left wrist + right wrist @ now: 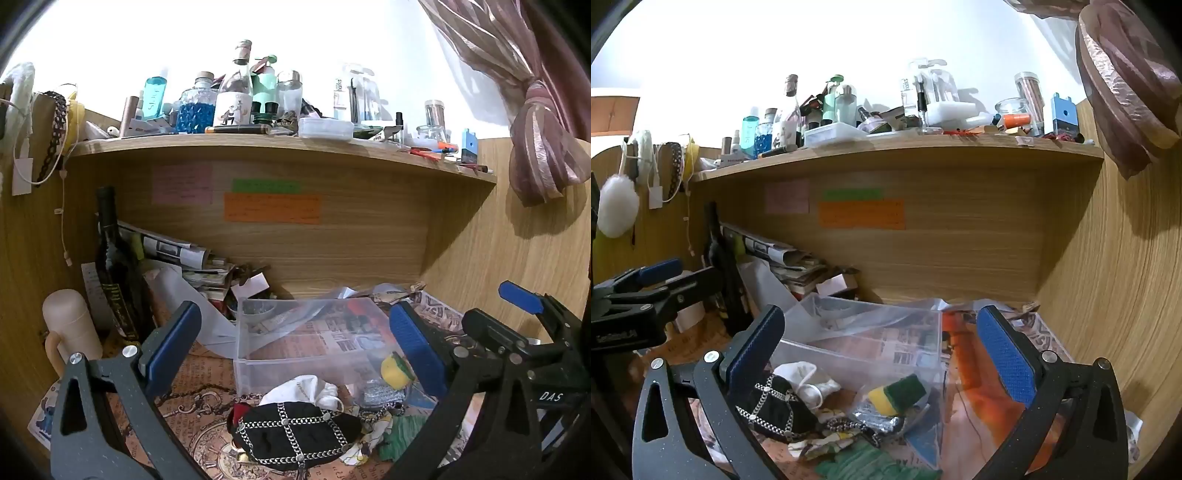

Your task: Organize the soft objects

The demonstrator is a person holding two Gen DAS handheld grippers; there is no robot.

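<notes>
A clear plastic bin (258,365) (934,328) stands on the desk under the shelf. In front of it lie soft things: a black pouch with silver chains (295,435) (775,406), a white cloth (306,391) (805,376), a yellow-green sponge (395,371) (897,393), a green cloth (399,439) (864,461) and a silver scrubber (380,397) (875,417). My left gripper (291,347) is open above the pile. My right gripper (882,354) is open over the sponge. The right gripper also shows in the left wrist view (517,314).
A crowded shelf (280,147) (897,151) of bottles and jars overhangs the desk. A dark bottle (114,266), a cream cup (70,328) and stacked papers (192,258) stand at the left. A wooden wall (1108,295) closes the right side.
</notes>
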